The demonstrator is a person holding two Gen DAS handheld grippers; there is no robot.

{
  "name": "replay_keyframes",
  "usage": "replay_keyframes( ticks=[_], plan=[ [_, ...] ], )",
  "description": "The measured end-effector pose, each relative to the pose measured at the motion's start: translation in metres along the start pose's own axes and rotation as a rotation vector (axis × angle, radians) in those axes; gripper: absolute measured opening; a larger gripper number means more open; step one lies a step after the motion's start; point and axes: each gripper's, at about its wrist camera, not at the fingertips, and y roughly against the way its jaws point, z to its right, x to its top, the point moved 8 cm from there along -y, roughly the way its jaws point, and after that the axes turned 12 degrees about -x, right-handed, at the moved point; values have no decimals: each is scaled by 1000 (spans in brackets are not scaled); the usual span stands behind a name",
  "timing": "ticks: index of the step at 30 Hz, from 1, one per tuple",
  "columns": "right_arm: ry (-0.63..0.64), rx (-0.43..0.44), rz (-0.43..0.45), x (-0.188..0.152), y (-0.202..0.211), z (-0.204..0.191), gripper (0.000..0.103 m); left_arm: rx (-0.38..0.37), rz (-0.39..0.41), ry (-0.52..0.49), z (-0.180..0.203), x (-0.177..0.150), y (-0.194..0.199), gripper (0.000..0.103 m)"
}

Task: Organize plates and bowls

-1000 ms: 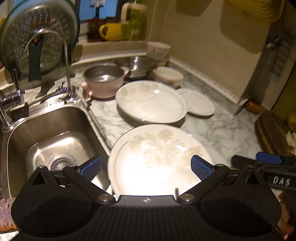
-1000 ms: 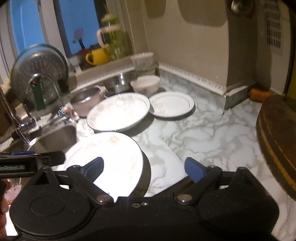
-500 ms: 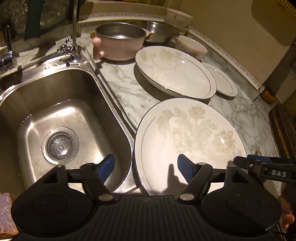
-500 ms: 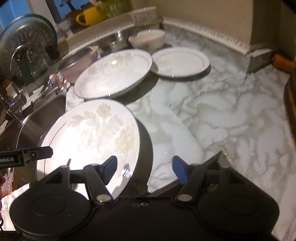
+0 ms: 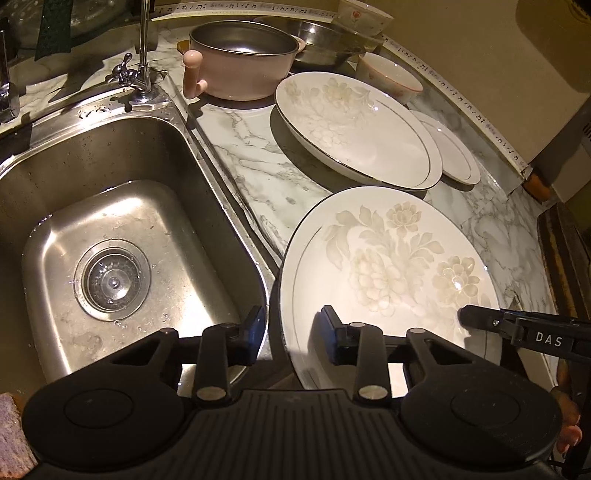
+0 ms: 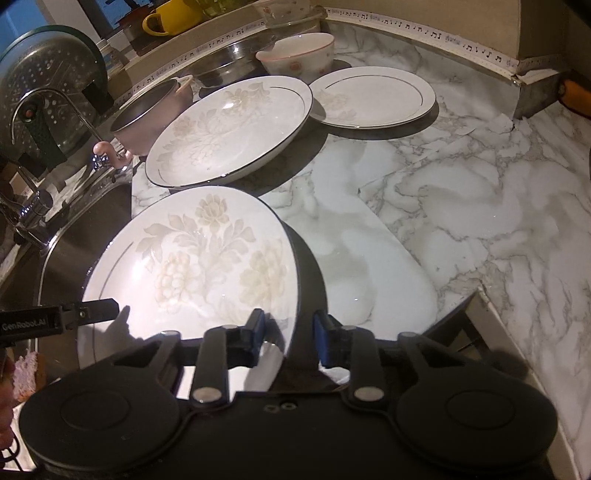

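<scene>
Near plate point(image 5: 388, 266): white, pale beige floral print, thin silver rim line. Far plate point(image 5: 354, 125): same pattern. Small plate point(image 6: 373, 96): white, silver line. Pot point(image 5: 240, 59): pink. Counter point(image 6: 461, 192): white-grey marble. Mug point(image 6: 166, 18): yellow. Tongs' pads point(image 6: 320, 338): blue.

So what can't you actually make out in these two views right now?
- Near rim of the big floral plate: both views, hidden behind each gripper's body.
- Whether the left gripper and right gripper pinch that rim: contact points not visible.
- Small plate: left view, partly covered by the second large plate.
- Steel bowl: right view, mostly behind the pink pot.
</scene>
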Motion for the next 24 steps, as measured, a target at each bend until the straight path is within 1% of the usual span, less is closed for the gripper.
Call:
replay_keyframes(
  ticks=[1, 2, 4, 13, 19, 24],
  plan=[
    [6, 0, 1, 0, 0, -1, 20, 1, -6, 2, -1, 0, -1, 22],
    [10, 0, 4, 0, 1, -3, 18, -3, -13, 6, -1, -1, -1, 18],
    [5, -6, 5, 1, 0, -3, 18, -14, -20, 13, 0, -1, -2, 14],
    [-34, 1, 1, 2, 0, 1, 15, -16, -37, 1, 1, 0, -1, 12],
    [-35, -13, 25, 6, 7, -1, 14, -12, -22, -25, 5, 4, 7, 13],
    [-24, -30, 62, 8, 17, -4, 14, -25, -11, -37, 6, 7, 12, 13]
  ],
)
